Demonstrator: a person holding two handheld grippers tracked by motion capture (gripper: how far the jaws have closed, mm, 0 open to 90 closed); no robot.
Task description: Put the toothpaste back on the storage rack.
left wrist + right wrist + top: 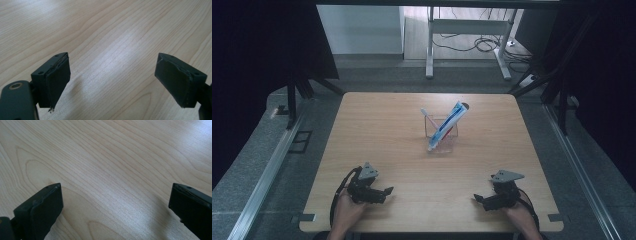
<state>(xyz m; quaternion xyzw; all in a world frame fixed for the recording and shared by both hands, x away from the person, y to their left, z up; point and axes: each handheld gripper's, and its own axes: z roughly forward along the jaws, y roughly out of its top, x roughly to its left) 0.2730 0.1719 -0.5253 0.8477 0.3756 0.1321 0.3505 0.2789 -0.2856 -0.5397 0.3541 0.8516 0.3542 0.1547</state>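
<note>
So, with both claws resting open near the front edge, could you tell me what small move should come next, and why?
Probably reach the right claw forward toward the clear cup at the table's middle. Both it and the left claw are open and hold nothing, well short of the cup, where a toothpaste tube and a toothbrush lean. The tube tilts toward the right side, so that claw seems better placed.
</note>
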